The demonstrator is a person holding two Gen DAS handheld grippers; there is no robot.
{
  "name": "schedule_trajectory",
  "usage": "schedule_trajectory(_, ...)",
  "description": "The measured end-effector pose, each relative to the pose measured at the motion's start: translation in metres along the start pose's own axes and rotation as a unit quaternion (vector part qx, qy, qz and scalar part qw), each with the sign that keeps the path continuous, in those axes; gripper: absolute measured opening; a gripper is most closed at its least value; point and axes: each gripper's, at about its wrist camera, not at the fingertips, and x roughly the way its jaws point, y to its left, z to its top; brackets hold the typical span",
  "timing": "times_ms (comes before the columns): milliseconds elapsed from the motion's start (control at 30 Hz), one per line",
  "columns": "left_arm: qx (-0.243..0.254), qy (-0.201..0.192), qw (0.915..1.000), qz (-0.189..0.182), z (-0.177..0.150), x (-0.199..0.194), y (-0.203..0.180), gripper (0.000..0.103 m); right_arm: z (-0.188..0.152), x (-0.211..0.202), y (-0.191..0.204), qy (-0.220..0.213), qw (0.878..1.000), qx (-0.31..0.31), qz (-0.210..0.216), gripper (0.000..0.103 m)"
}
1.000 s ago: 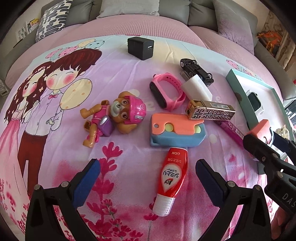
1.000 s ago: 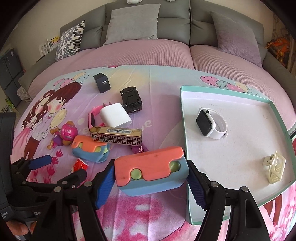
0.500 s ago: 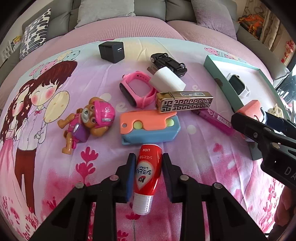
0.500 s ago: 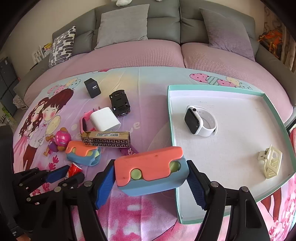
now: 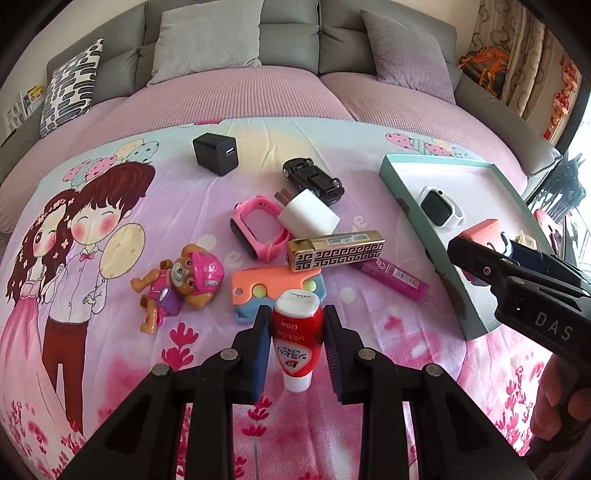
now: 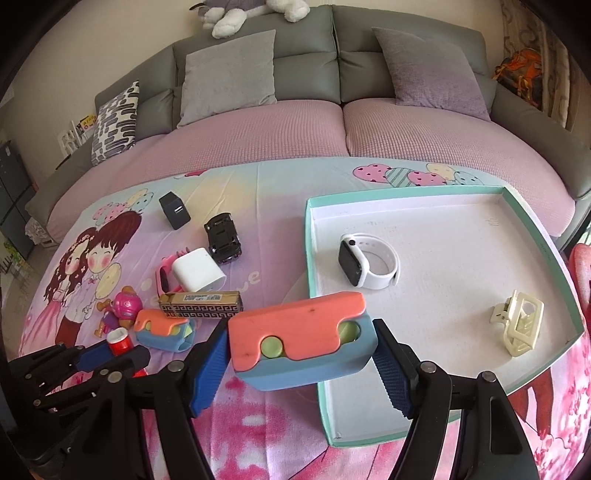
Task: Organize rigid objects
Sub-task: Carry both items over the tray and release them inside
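Observation:
My left gripper (image 5: 295, 345) is shut on a red LION tube (image 5: 294, 338) with a white cap, lifted off the printed sheet. My right gripper (image 6: 300, 350) is shut on an orange-and-blue block toy (image 6: 301, 341), held over the left rim of the teal tray (image 6: 314, 373). The tray holds a white smartwatch (image 6: 365, 264) and a cream hair clip (image 6: 519, 326). A second orange-and-blue block (image 5: 258, 286), a gold patterned box (image 5: 334, 249), a pink watch (image 5: 256, 227), a white charger (image 5: 308, 214), a black toy car (image 5: 314, 179), a black charger (image 5: 216, 153), a pink tube (image 5: 397, 277) and a pup toy (image 5: 184, 282) lie on the sheet.
A grey sofa with cushions (image 6: 229, 74) runs along the back behind the pink bed cover (image 6: 258, 136). The right gripper's body (image 5: 524, 295) crosses the right side of the left wrist view. A plush toy (image 6: 255, 13) sits on the sofa top.
My left gripper closed on the red tube and raised it off the sheet. My right gripper carried its block up and right, to the tray's left rim.

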Motion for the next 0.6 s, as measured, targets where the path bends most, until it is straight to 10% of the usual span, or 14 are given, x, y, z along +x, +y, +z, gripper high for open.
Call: schedule_trajectory(600,0.103,-0.023,0.9918,-0.072,0.061,0.004,-0.12,0.028,-0.007,-0.002,-0.102,0.012,0.984,0.134,-0.114,0.076)
